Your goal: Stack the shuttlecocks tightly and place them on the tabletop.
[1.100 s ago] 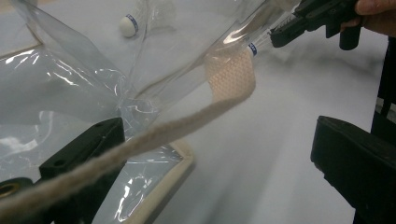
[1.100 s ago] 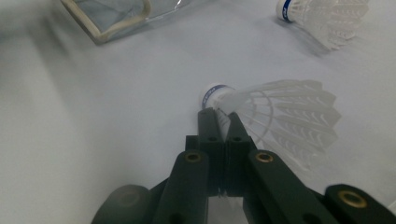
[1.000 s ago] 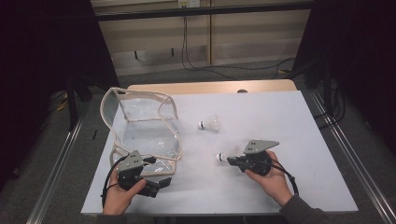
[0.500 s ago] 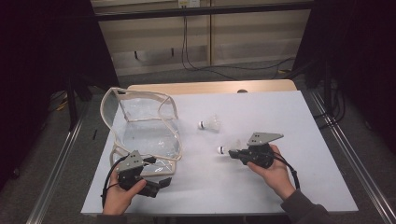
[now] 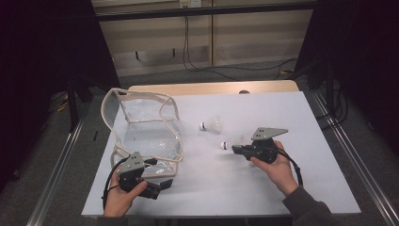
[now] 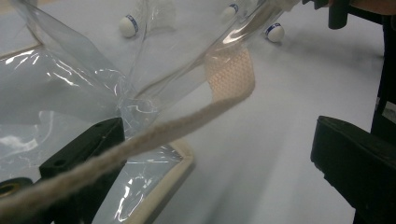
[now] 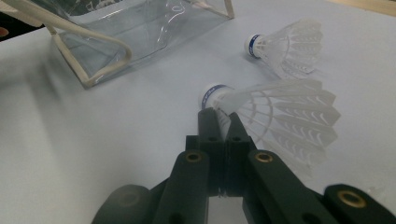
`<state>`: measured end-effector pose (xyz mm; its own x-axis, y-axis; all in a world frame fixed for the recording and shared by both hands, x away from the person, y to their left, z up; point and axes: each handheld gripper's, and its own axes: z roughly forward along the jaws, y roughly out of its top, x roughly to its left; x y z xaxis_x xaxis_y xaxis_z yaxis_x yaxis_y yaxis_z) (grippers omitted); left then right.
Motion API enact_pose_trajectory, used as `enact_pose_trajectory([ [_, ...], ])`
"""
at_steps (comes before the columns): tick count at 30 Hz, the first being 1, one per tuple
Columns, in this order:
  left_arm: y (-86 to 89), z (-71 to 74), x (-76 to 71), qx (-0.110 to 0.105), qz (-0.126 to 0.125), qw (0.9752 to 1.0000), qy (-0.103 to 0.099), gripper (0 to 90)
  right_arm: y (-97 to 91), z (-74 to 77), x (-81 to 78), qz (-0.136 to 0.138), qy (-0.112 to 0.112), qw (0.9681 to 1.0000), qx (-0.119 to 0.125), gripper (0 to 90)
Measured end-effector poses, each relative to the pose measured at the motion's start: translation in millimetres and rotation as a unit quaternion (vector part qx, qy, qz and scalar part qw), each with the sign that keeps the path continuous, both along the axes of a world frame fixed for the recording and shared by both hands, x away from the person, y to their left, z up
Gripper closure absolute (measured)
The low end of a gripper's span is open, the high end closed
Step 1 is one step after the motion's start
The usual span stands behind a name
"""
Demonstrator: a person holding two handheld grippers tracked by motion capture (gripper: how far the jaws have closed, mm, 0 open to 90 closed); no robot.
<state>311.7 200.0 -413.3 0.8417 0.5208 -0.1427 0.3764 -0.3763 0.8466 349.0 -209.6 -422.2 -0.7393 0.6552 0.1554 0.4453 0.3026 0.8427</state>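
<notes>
Feathers crush easily, so we pinch the light shuttlecock near its cork with our right gripper; left gripper gapes beside the bag.

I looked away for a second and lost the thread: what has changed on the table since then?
The right tongs, shut on a shuttlecock, carried it up the table, nearer the second shuttlecock. Nothing was grasped or released. The left tongs stayed open at the clear bag, which did not move.
</notes>
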Motion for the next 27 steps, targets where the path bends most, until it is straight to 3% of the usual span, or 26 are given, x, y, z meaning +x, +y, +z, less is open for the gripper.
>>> enact_pose_trajectory([
  [14, 0.2, -0.3, 0.1, -0.001, 0.000, 1.0000, -0.001, 3.5, -0.2, 5.7, 10.7, 0.000, 0.004, 0.9999, 0.012, 89.6],
  [27, 2.1, 3.3, -0.9, -0.009, 0.000, 1.0000, 0.002, 3.8, 2.8, 15.1, 20.2, 0.002, 0.002, 0.9999, 0.010, 89.8],
])
